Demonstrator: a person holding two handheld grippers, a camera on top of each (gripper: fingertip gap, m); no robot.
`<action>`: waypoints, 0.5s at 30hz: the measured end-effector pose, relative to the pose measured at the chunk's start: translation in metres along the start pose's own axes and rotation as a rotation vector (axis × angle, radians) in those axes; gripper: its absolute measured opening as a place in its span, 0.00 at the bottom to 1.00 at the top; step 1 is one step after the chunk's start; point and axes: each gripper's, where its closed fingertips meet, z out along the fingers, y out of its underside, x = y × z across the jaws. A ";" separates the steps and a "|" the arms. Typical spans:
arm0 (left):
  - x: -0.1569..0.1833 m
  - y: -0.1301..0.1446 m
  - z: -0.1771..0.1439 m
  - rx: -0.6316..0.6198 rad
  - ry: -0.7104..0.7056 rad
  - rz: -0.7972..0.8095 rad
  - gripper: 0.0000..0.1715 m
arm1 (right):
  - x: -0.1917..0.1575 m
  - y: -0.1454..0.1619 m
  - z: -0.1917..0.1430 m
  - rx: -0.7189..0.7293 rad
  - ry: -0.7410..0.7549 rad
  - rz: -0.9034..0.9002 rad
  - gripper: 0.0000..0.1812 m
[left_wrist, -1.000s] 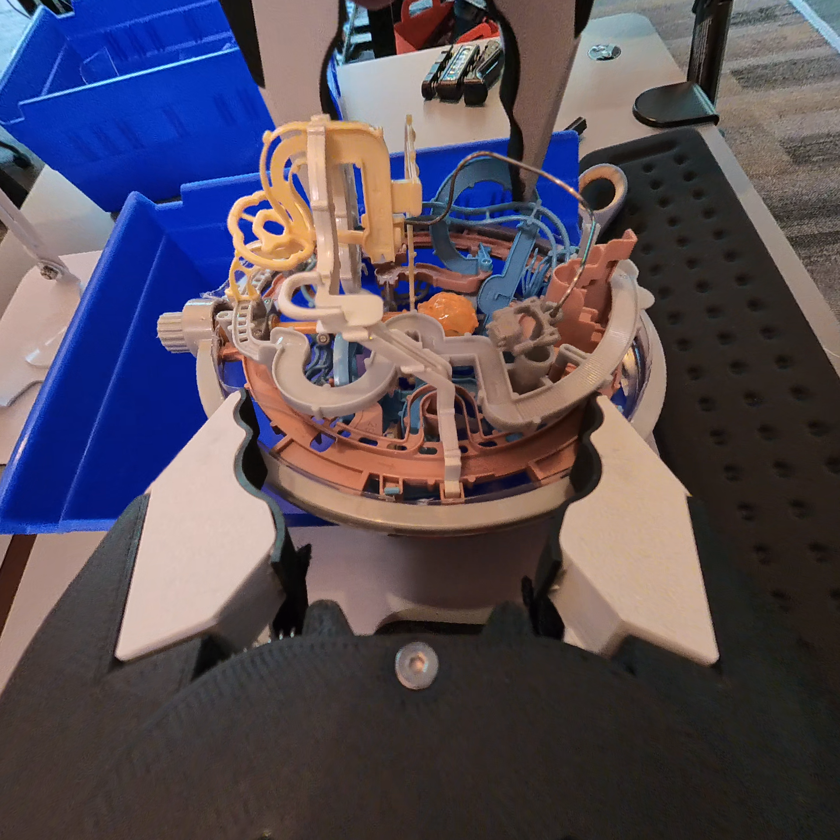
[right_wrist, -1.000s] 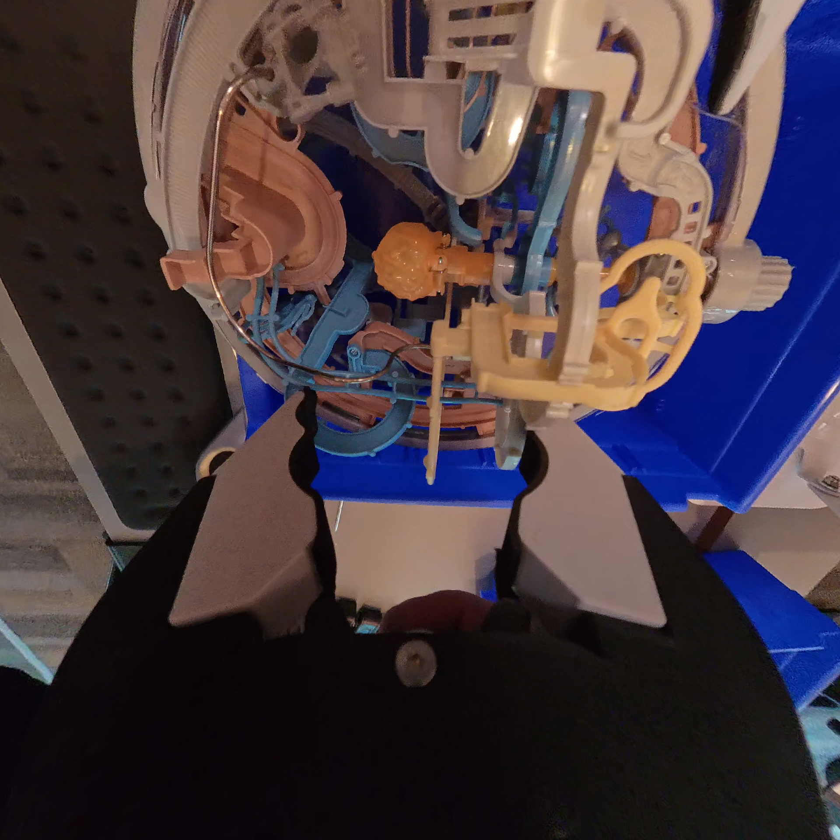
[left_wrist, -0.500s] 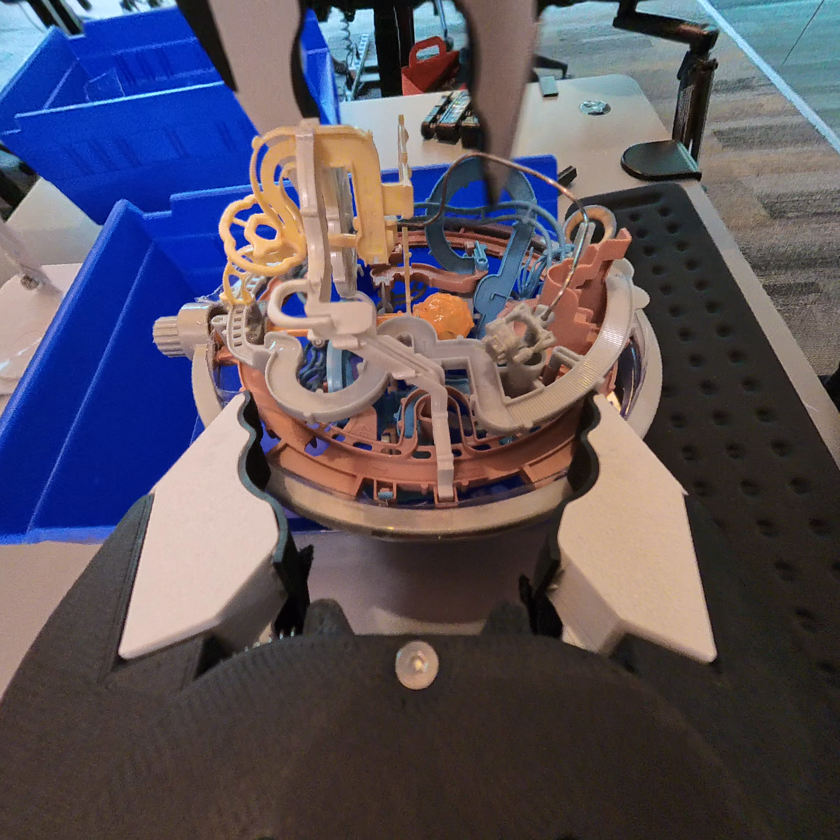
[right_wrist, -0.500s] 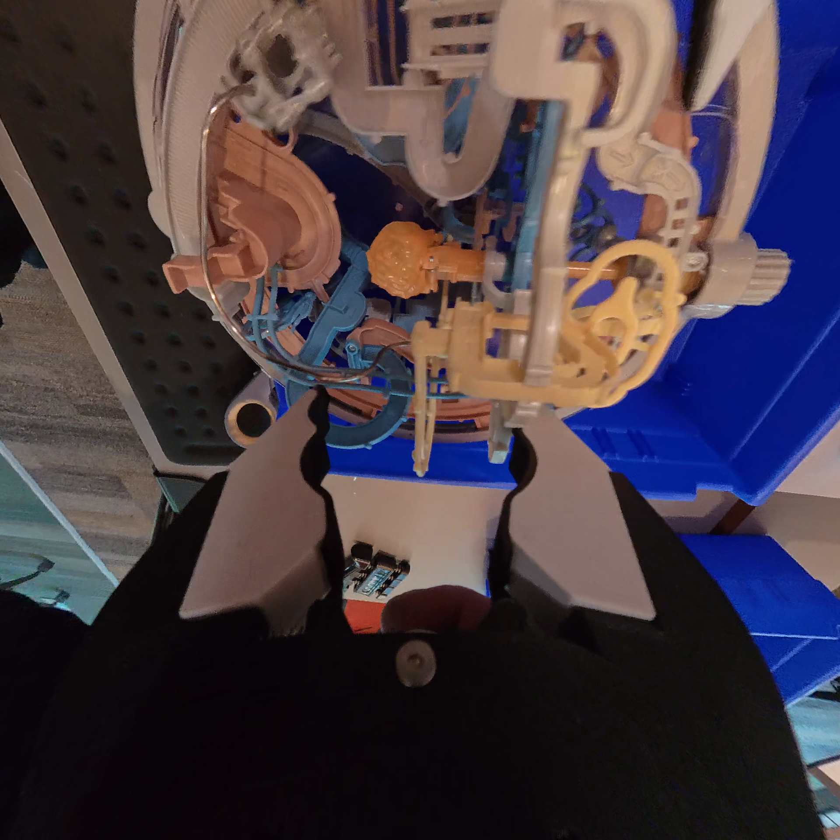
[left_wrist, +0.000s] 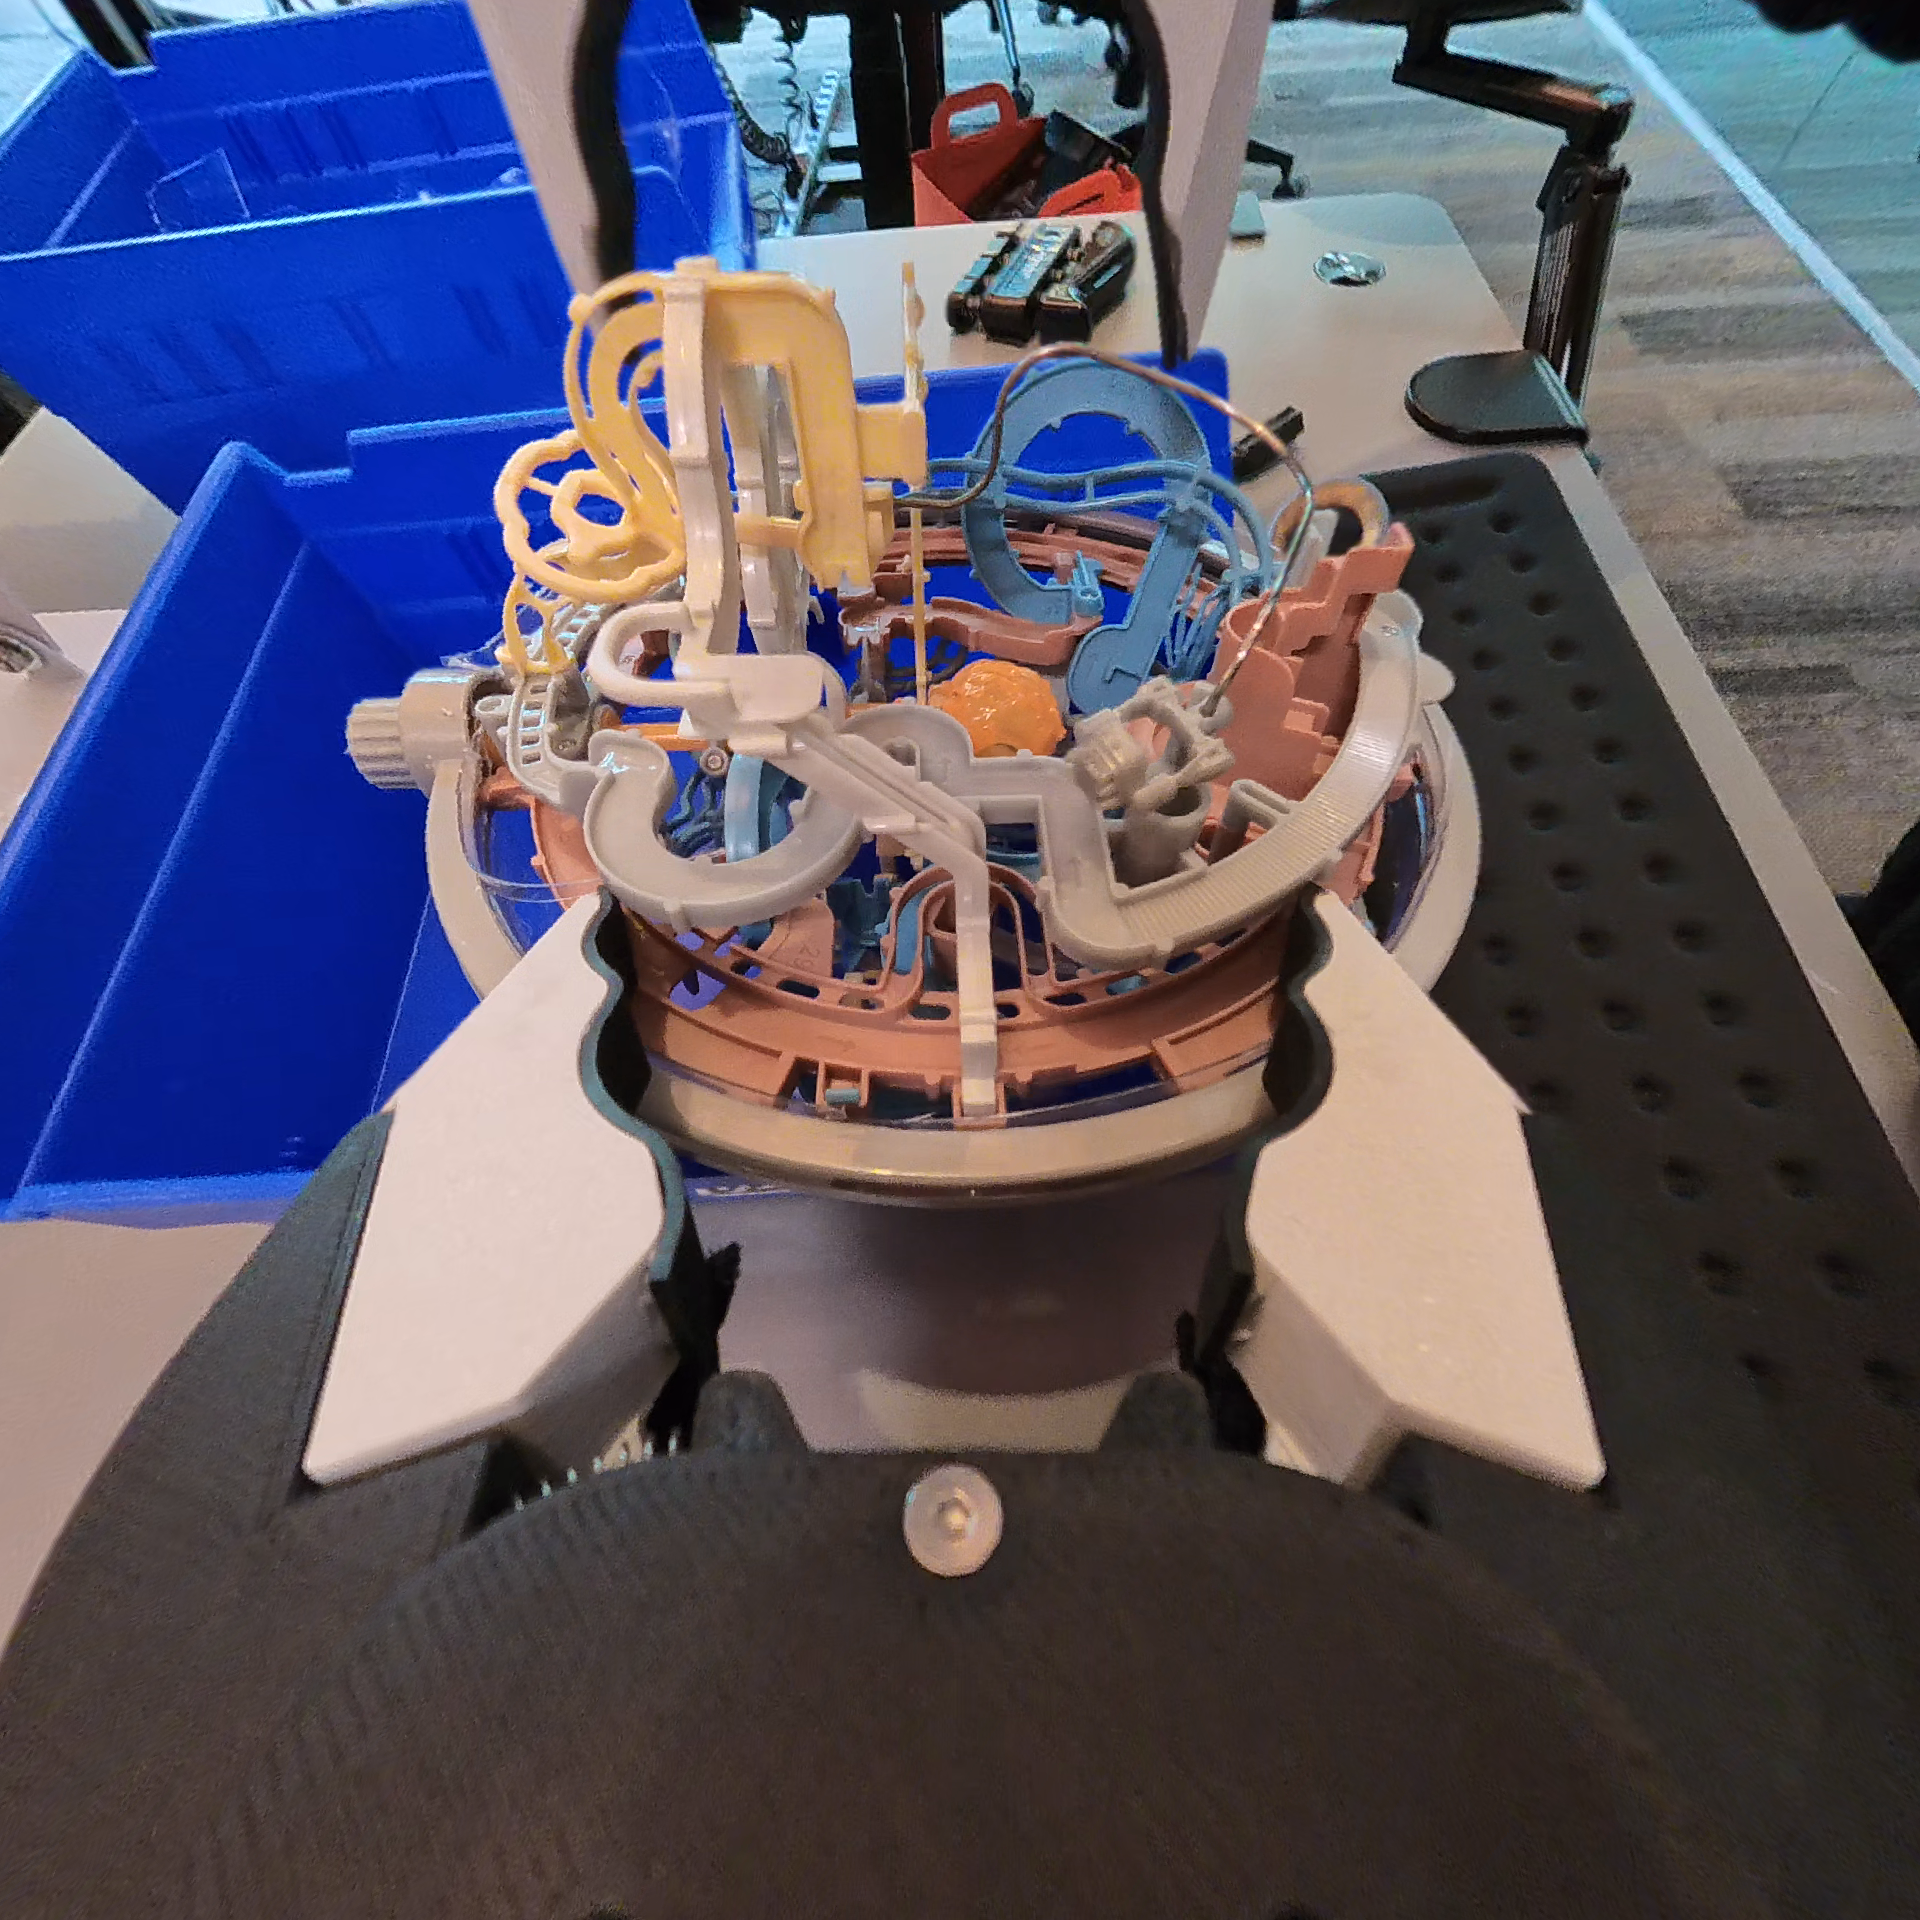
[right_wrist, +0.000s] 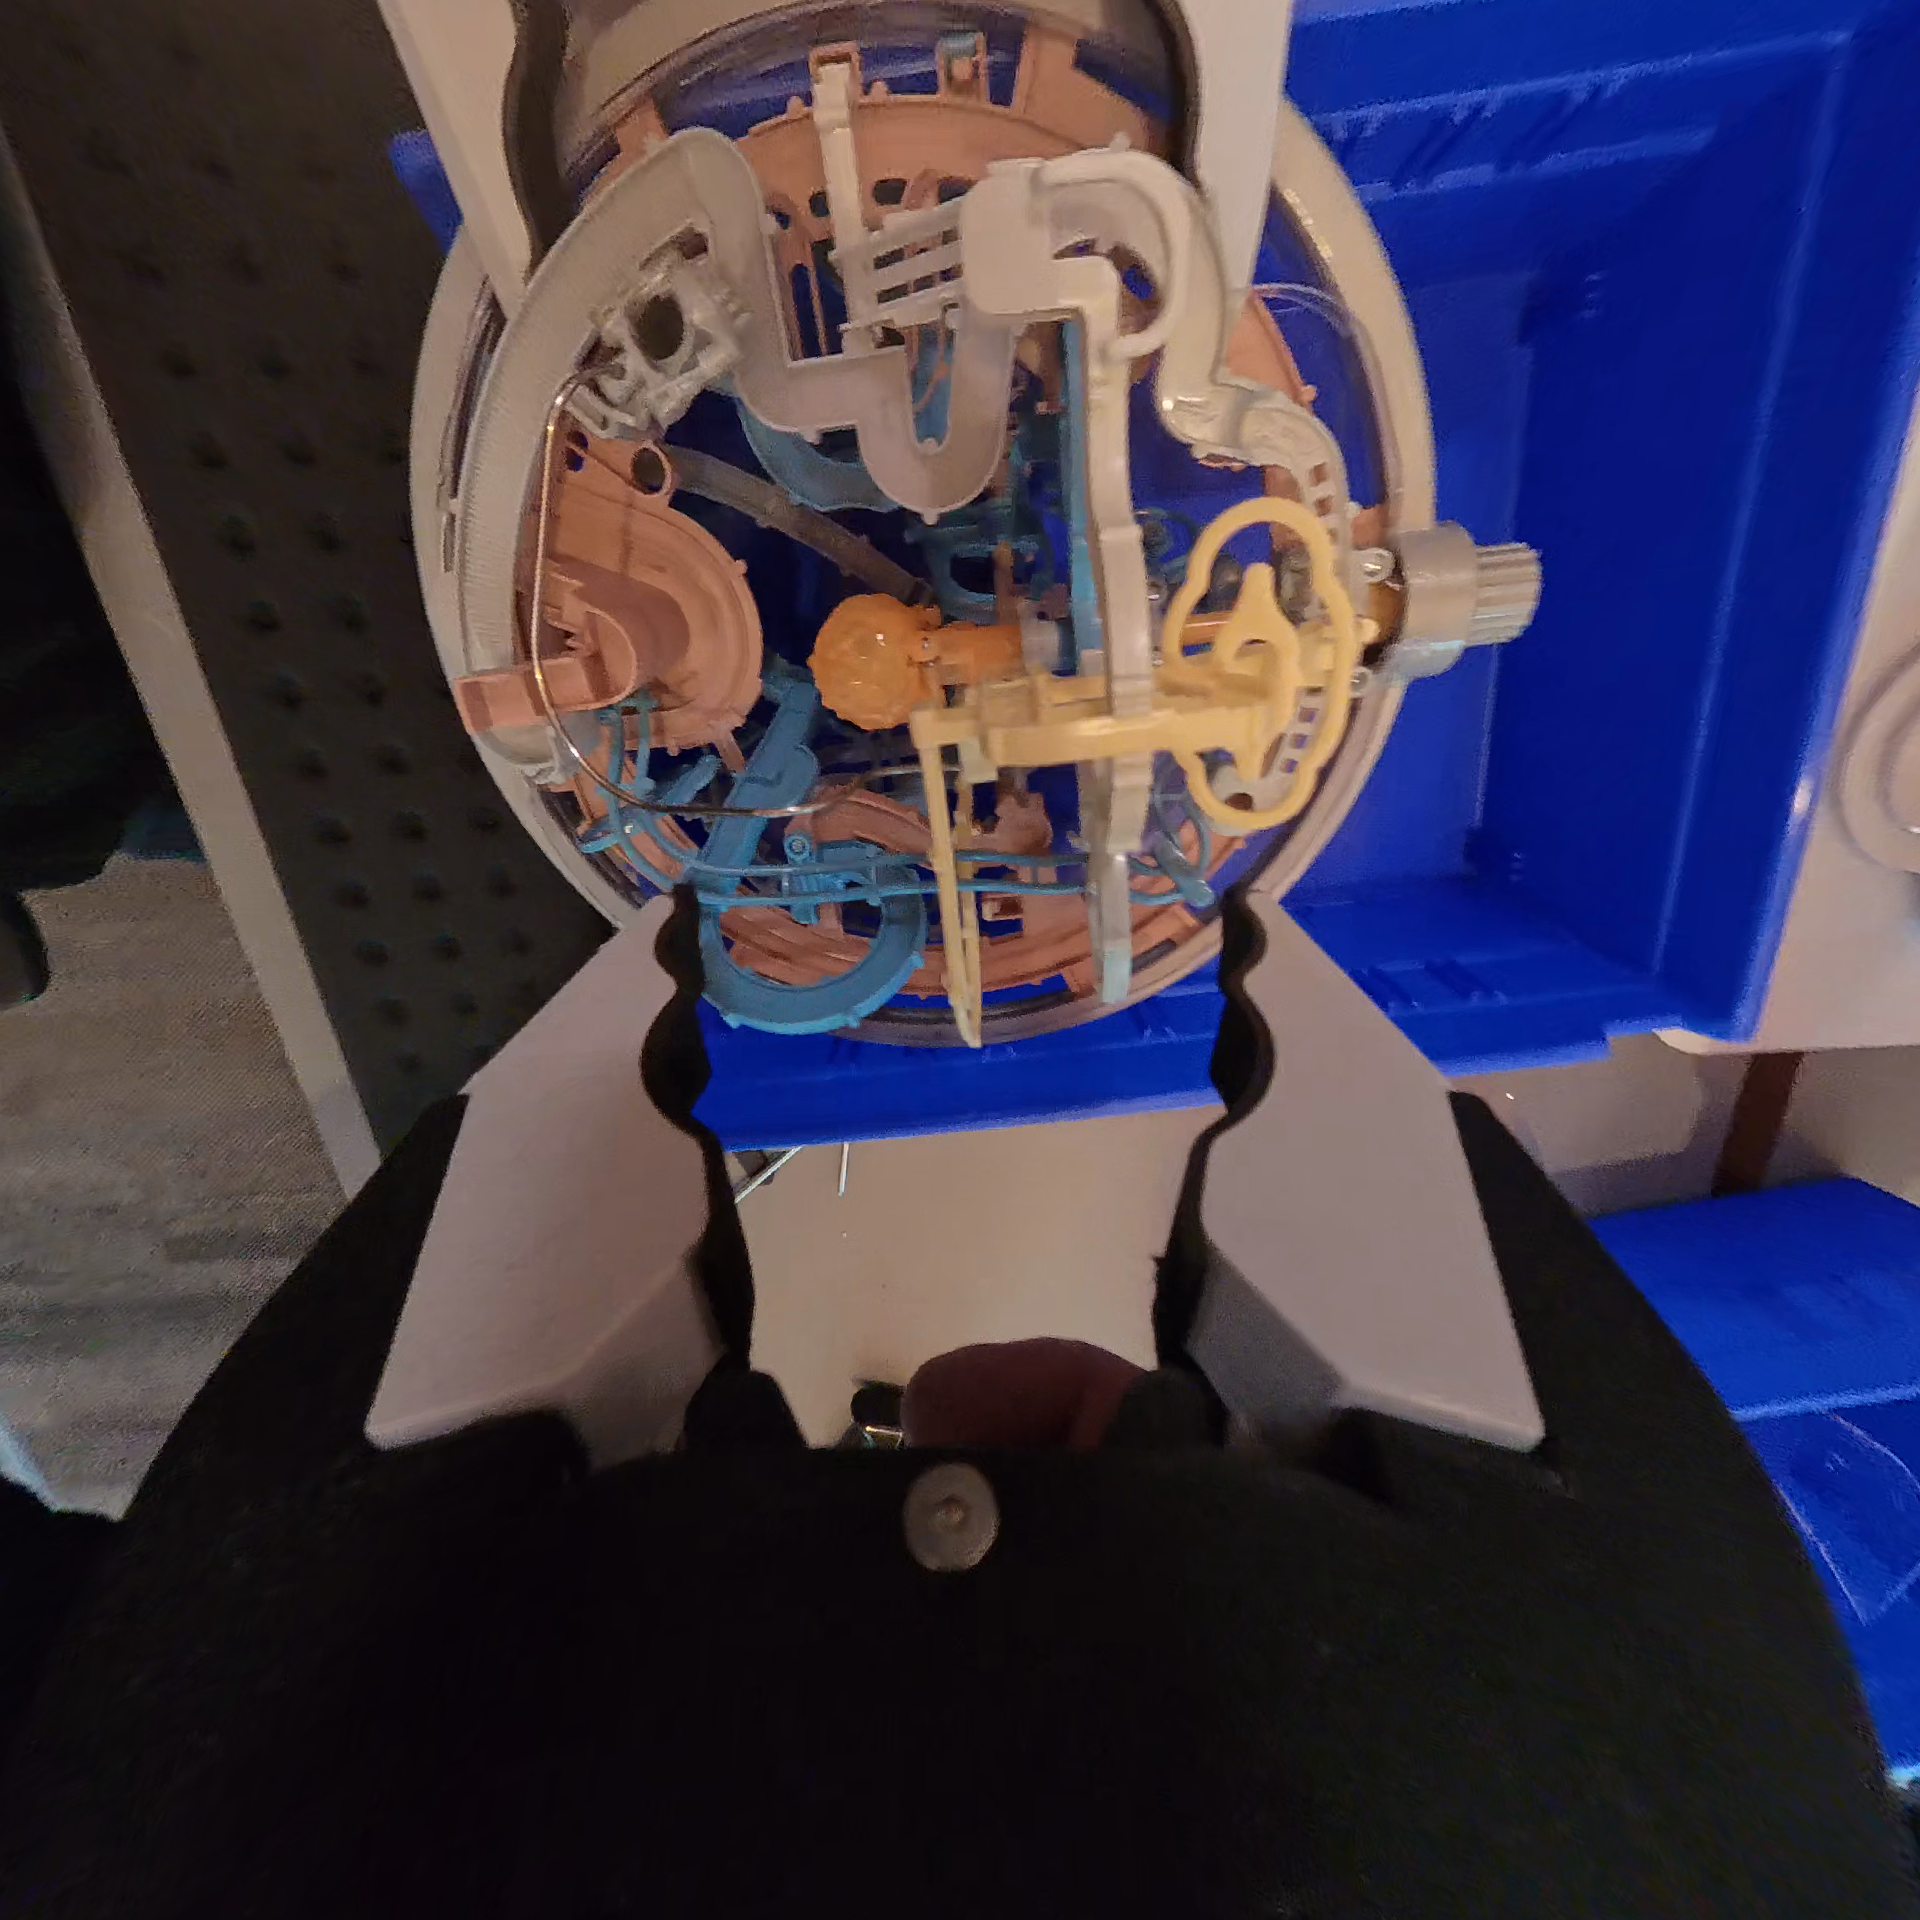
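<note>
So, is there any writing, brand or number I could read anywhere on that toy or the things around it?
Pink track inside the maze ball: tiny raised marks, too small to read.
Black devices on the far table: pale label patches, too blurred to read.
Blue bin and black mat: no writing shows.
Nothing else here can be read.

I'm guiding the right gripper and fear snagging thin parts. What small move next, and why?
Probably ease the right gripper slightly forward, jaws open: the left gripper is shut on the maze toy at its rim, while the right one only flanks the blue loop and cream post at its edge.
</note>
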 end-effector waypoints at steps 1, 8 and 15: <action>0.001 0.000 -0.003 -0.011 0.012 0.014 0.71 | 0.000 0.000 -0.002 0.017 0.022 0.006 0.57; -0.012 0.006 -0.031 -0.092 0.033 0.041 0.74 | -0.012 -0.001 0.022 0.133 0.043 0.053 0.63; -0.015 0.003 -0.018 -0.126 0.068 0.074 0.75 | -0.004 -0.012 0.033 0.342 0.105 0.129 0.30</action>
